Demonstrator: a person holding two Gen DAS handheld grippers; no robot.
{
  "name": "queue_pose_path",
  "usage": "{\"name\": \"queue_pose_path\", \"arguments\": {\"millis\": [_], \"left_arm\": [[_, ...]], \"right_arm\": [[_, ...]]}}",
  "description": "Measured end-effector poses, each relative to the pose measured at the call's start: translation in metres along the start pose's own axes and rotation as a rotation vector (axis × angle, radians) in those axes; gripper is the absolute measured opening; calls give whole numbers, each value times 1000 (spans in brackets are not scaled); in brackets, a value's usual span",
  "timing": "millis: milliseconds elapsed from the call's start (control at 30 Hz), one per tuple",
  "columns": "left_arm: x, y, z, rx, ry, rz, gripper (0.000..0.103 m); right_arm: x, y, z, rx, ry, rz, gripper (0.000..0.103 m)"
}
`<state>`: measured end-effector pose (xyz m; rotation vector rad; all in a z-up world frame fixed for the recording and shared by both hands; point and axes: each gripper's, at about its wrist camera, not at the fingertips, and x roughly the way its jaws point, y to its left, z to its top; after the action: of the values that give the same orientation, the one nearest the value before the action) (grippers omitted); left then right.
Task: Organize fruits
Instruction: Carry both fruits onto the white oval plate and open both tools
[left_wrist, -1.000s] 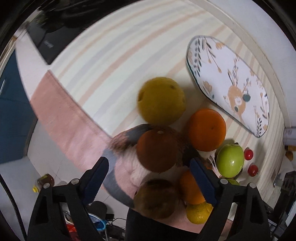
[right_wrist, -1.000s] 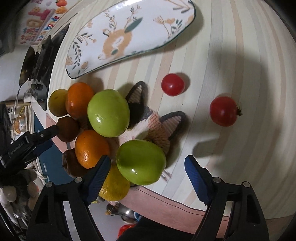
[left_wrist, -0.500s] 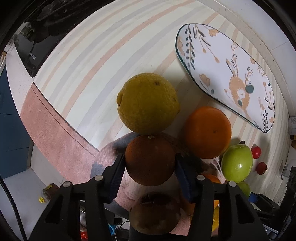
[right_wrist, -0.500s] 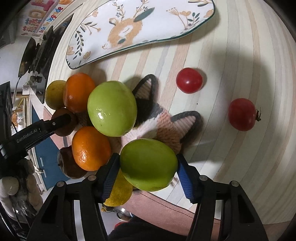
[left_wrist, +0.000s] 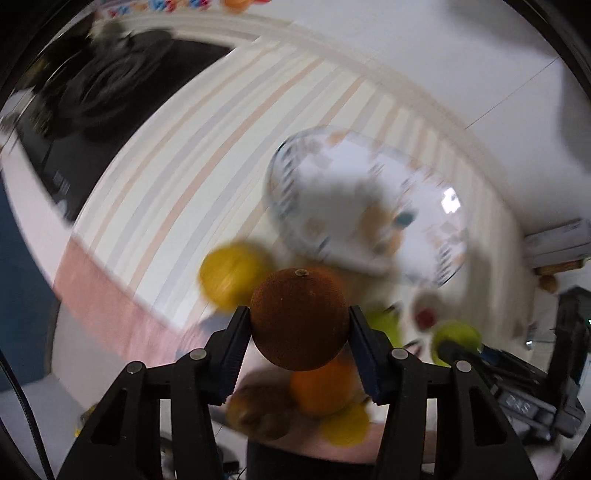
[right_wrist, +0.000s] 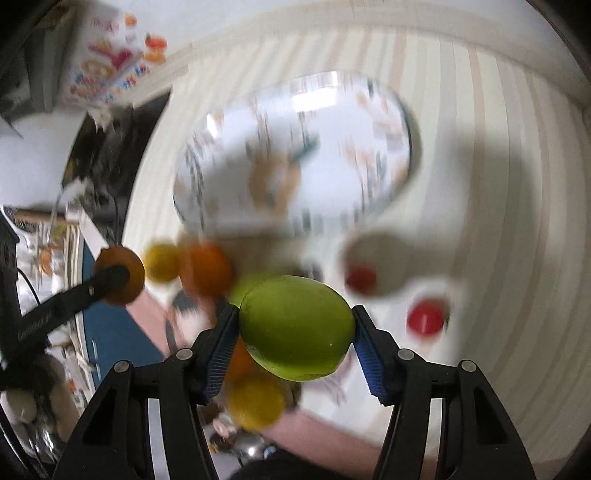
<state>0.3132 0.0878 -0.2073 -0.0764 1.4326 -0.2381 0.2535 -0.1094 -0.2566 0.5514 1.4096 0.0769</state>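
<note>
My left gripper is shut on a dark brown-orange round fruit and holds it above the fruit pile. It also shows in the right wrist view. My right gripper is shut on a green apple, lifted off the table; that apple shows in the left wrist view. Below lie a yellow fruit, an orange, another yellow fruit and two small red fruits. The patterned oval plate lies beyond, blurred.
The striped tablecloth covers the table, with a pink border at its near edge. A black stove top sits at the far left. A white wall runs behind the table.
Both grippers closed on their fruits half a second ago and have now lifted them off the pile. The views have swung up toward the plate and are blurred by motion.
</note>
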Motion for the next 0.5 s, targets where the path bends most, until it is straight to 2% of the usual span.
{"name": "queue_pose_path", "arguments": {"millis": [133,300,367,500], "left_arm": [[12,-17,52,22,2,-15,50],[59,-30,106,6,87,-23,50],[74,-33,121,-1,123,-31,50],[95,-33,137,-10,177,-32,50]], "right_arm": [[-2,3,60,-23,-59,-31,63],[16,8,115,-48,-64,-107,63],[31,9,132,-50,-43,-132,63],[47,4,140,-58,-15,-180,63]]}}
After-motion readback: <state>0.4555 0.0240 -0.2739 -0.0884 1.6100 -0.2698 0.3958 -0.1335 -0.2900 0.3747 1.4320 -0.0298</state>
